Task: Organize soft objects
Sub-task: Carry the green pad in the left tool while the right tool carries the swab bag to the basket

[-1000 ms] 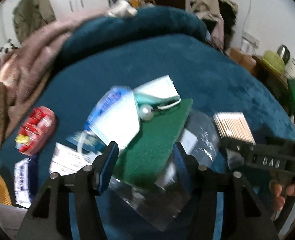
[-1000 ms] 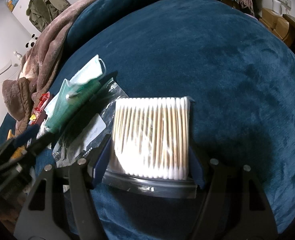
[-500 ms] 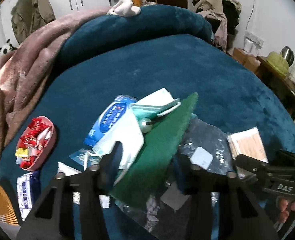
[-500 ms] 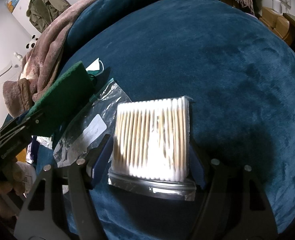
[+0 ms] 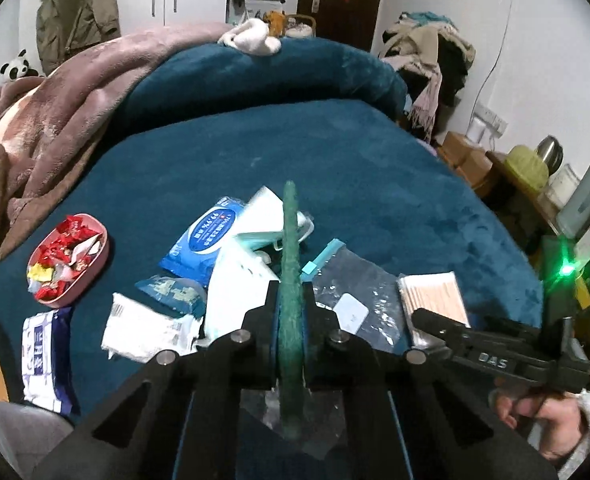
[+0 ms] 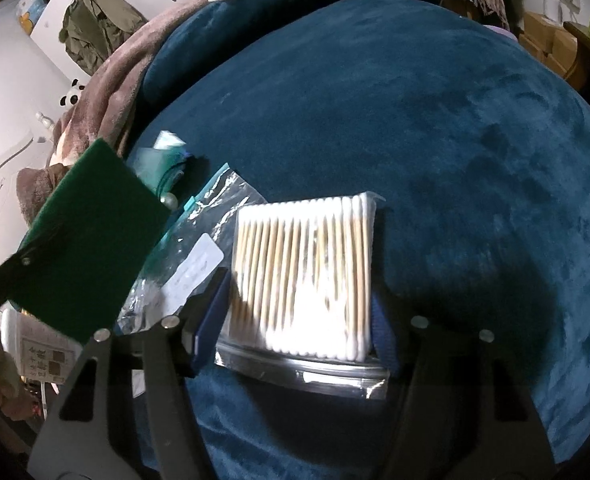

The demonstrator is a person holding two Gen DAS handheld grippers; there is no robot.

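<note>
The left gripper (image 5: pixel 291 300) was clamped on the green scouring pad (image 5: pixel 291 264), held edge-on above the blue blanket (image 5: pixel 335 168) and clear zip bag (image 5: pixel 359 292). To its right, the right gripper (image 6: pixel 301 308) was closing around the cotton swab pack (image 6: pixel 307 272), which lay on the blanket; pad contact could not be confirmed.

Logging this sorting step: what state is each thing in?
Green scouring pad: clamped on edge, lifted.
Left gripper: shut on the pad.
Cotton swab pack: lying flat on the bedspread.
Right gripper: closing around the swabs.
Clear zip bag: lying flat.
</note>
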